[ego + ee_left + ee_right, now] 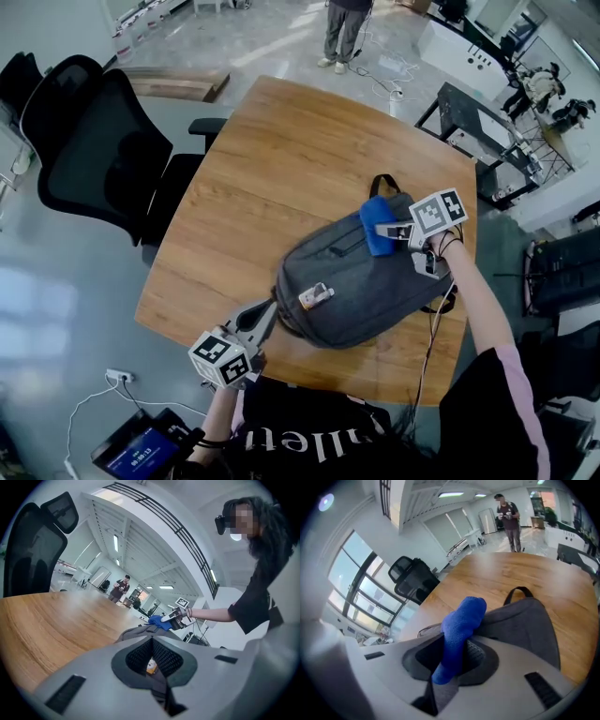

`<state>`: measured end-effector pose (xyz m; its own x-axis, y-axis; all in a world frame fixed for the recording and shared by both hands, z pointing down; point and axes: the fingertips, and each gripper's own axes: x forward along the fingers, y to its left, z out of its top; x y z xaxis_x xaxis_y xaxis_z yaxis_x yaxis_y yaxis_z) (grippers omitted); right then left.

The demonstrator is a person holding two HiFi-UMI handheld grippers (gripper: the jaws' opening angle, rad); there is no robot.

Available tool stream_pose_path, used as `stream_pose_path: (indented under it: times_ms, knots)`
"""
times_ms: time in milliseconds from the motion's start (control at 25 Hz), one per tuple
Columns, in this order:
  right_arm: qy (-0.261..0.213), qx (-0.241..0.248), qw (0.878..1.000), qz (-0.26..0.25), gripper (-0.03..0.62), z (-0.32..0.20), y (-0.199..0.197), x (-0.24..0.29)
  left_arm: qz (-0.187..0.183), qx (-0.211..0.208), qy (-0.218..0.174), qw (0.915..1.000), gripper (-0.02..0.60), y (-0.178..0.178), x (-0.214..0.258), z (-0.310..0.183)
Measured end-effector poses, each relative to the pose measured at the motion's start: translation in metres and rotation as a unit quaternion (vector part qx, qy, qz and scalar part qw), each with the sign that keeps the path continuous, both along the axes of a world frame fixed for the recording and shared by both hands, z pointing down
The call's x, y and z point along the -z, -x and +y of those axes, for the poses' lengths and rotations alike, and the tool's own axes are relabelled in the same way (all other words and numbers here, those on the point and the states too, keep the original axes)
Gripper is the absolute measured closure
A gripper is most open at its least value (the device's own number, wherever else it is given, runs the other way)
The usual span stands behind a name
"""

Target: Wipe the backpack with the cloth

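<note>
On the wooden table (281,159), the grey backpack (366,291) lies flat near the person. The left gripper (270,317) pinches fabric at the bag's lower end, anchoring it. The right gripper (384,228) is clamped on the blue cloth (375,239), which rests on the bag's upper end by the carry handle. Wiping seems under way. The next stroke likely calls for dragging the cloth across the panel with light pressure.
</note>
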<state>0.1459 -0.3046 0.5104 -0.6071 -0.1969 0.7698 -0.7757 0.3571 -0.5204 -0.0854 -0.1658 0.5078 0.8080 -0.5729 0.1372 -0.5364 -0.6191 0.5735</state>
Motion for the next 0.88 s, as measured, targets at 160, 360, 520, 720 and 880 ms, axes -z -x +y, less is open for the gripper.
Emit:
stream_pose_path:
  times_ms: [160,360,520,720,880]
  knots:
    - [0.002,-0.062,0.998,-0.021,0.507,-0.009,-0.066,0.007,-0.004,-0.003,0.0,1.0,0.58,-0.028,0.001,0.012]
    - [-0.007,-0.083,0.996,0.024,0.507,-0.011,-0.127,0.003,-0.014,0.0,0.005,0.9999,0.58,-0.048,-0.002,0.027]
    - [-0.042,-0.058,0.997,0.038,0.507,-0.002,-0.118,0.013,-0.018,0.0,0.001,0.9998,0.58,-0.06,0.0,0.036]
    - [-0.078,0.037,0.996,-0.01,0.507,0.042,-0.023,0.039,-0.017,-0.007,-0.005,0.9998,0.58,-0.07,0.005,0.041]
    - [-0.071,0.12,0.99,-0.025,0.507,0.098,0.059,0.023,-0.021,-0.006,-0.008,0.9997,0.58,-0.07,0.005,0.044]
